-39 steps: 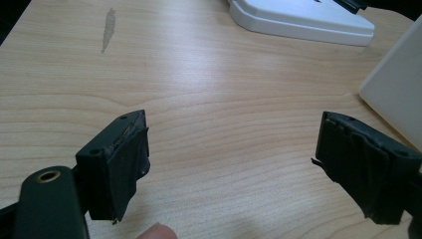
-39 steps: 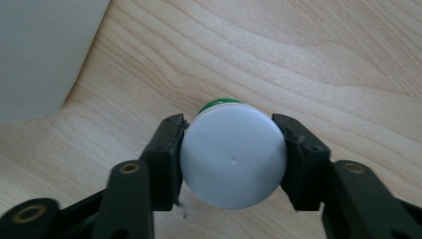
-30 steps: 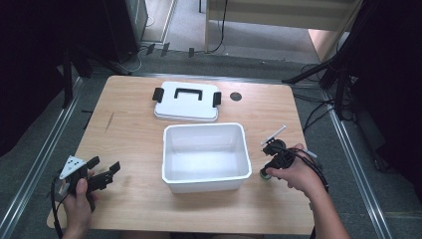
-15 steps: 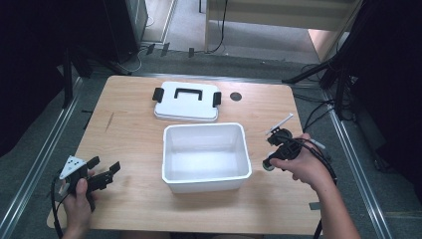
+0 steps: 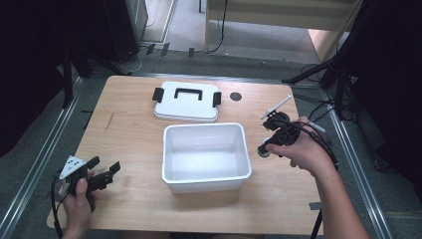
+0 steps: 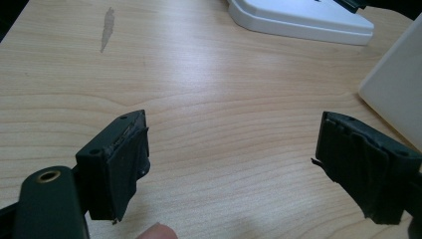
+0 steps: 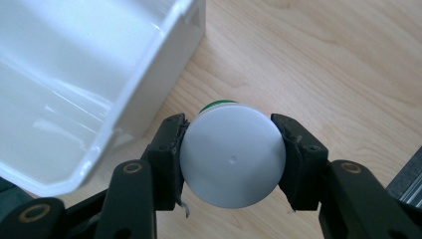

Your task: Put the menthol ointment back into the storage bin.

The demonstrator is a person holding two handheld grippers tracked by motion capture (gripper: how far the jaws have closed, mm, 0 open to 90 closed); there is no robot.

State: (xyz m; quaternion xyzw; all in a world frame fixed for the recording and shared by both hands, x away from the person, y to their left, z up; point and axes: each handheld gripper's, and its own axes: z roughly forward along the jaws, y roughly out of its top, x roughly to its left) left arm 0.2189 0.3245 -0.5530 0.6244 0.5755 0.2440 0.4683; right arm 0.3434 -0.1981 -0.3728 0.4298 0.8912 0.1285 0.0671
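High view: right gripper (image 5: pixel 264 148) just right of the white tub (image 5: pixel 206 155); left gripper (image 5: pixel 103 167) low at the table's (image 5: pixel 129 104) near-left corner.
Left gripper view: jaws wide apart, nothing between.
Right gripper view: jaws clamped on a white-capped jar (image 7: pixel 232 156) — beside the tub's wall.

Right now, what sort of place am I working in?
Most likely a lab or recording workstation: a wooden table framed by metal rails, cables trailing on the floor, dark equipment stands around it.
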